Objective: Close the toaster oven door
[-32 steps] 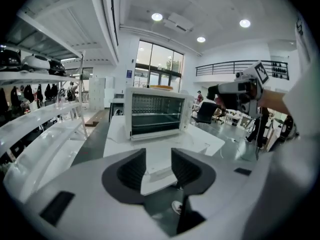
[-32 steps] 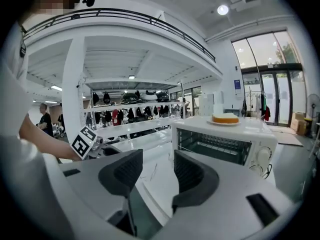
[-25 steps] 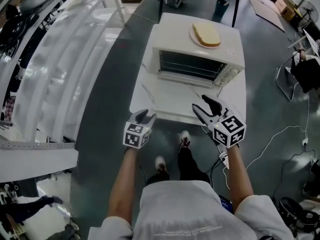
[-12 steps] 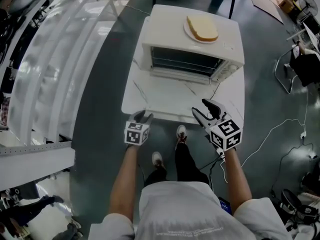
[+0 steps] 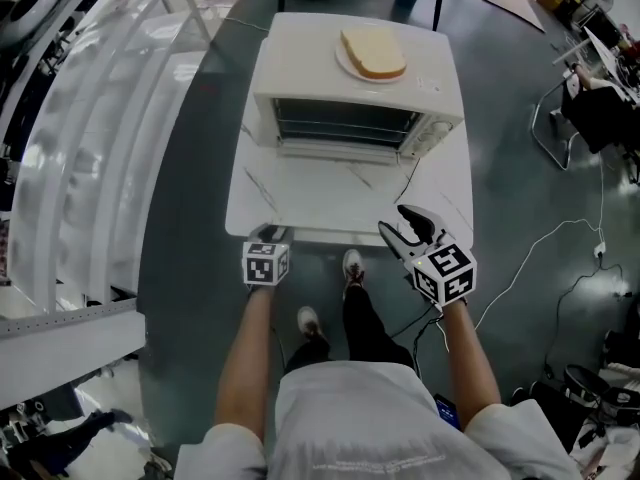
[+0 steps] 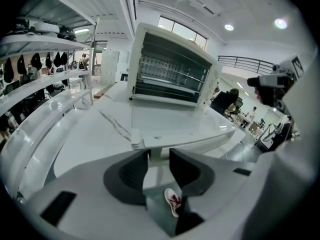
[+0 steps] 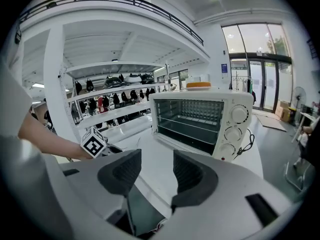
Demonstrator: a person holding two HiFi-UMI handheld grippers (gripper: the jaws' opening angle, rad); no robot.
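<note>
The white toaster oven (image 5: 355, 93) stands at the far end of a white marble table (image 5: 440, 193). Its door (image 6: 180, 124) lies open and flat toward me, and the rack inside shows in both gripper views. My left gripper (image 5: 268, 234) sits at the table's front left, right at the door's front edge. Its jaws have just been closing a little, and a white part of that edge (image 6: 156, 153) stands in the gap between them without being pinched. My right gripper (image 5: 403, 224) hovers open and empty off the front right corner, facing the toaster oven (image 7: 202, 119).
A plate with a slice of bread (image 5: 373, 54) rests on top of the oven. A power cable (image 5: 412, 173) trails across the table's right side. White shelving (image 5: 90, 128) runs along the left. My shoes (image 5: 352, 266) are on the floor below the table edge.
Both grippers have sunk and drawn to the table's front edge. The left one now reaches the door's front edge, with its jaws slightly narrower. The door has not moved.
</note>
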